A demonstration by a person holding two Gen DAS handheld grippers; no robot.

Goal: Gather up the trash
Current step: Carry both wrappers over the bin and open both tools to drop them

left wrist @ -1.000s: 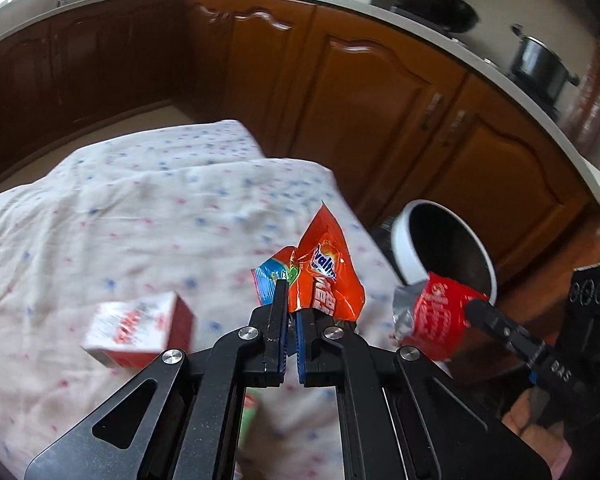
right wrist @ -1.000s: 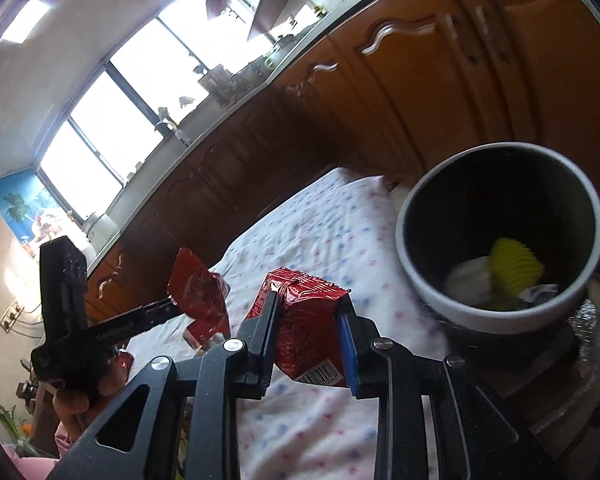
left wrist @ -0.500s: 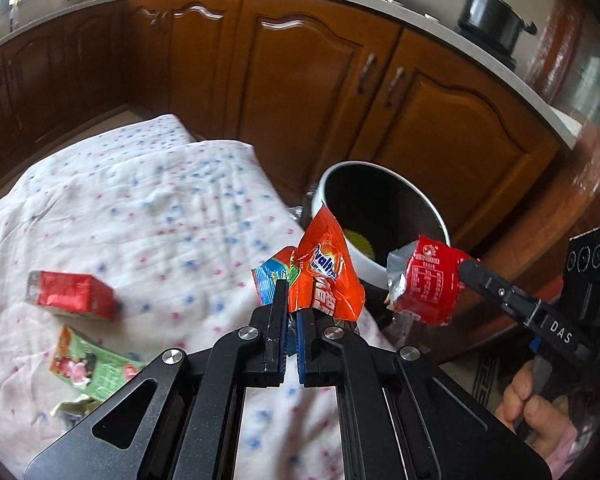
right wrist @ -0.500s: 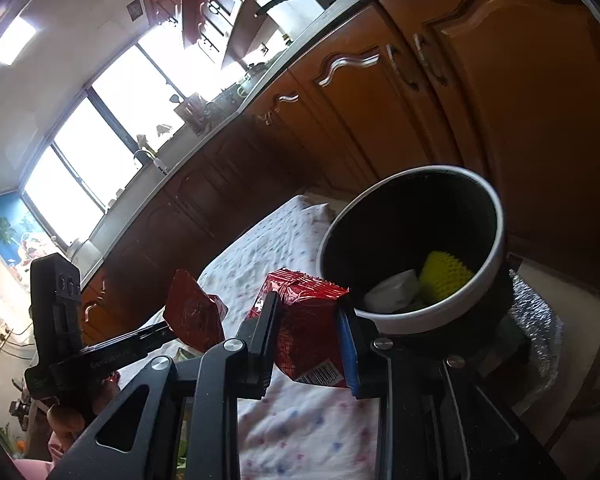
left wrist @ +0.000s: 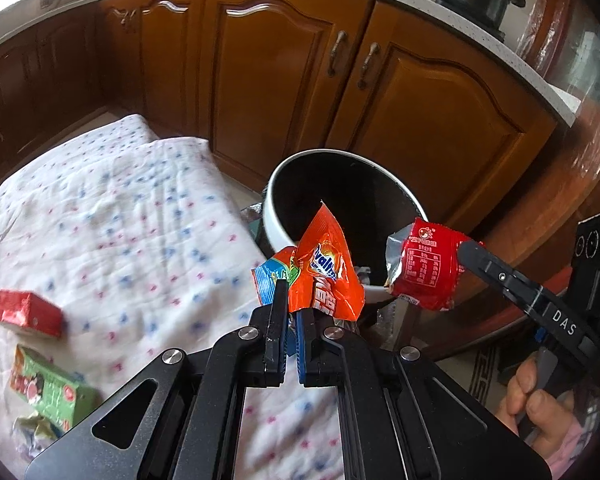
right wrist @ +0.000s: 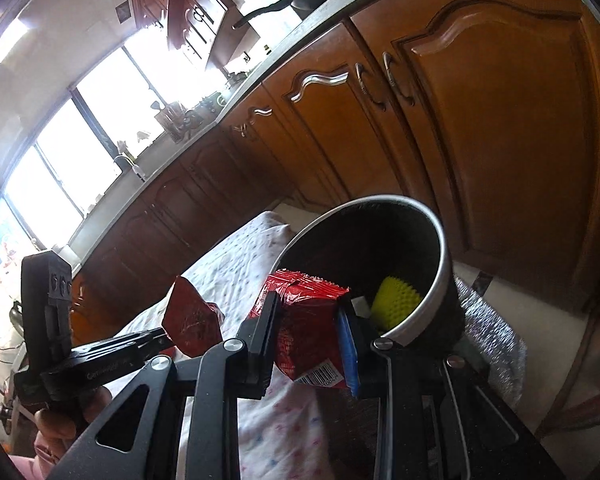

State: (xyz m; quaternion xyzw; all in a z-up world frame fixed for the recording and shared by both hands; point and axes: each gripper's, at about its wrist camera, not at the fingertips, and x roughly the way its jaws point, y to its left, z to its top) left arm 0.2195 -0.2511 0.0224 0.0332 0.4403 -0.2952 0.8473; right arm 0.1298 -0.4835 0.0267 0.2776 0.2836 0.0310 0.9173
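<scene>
My left gripper (left wrist: pixel 293 300) is shut on an orange wrapper (left wrist: pixel 326 272), held just in front of the near rim of a round white bin (left wrist: pixel 276 232) with a dark inside. My right gripper (right wrist: pixel 310 320) is shut on a red snack packet (right wrist: pixel 306 332), also at the bin's near rim (right wrist: pixel 446 256). Inside the bin lie a yellow spiky item (right wrist: pixel 394 302) and some white paper. In the left wrist view the red packet (left wrist: pixel 424 270) hangs to the right of the orange wrapper. The orange wrapper (right wrist: pixel 192 322) shows at left in the right wrist view.
A table under a white dotted cloth (left wrist: pixel 112 232) carries a red box (left wrist: pixel 24 312), a green carton (left wrist: pixel 52 392) and a crumpled scrap (left wrist: pixel 34 430). Brown cabinet doors (left wrist: pixel 284 72) stand behind the bin. Silver foil (right wrist: pixel 496 340) lies beside the bin. A hand (left wrist: pixel 536 404) grips the right tool.
Both grippers have moved toward the bin with their wrappers still held. The bin now fills more of each view, and the red box and green carton have come into sight at left.
</scene>
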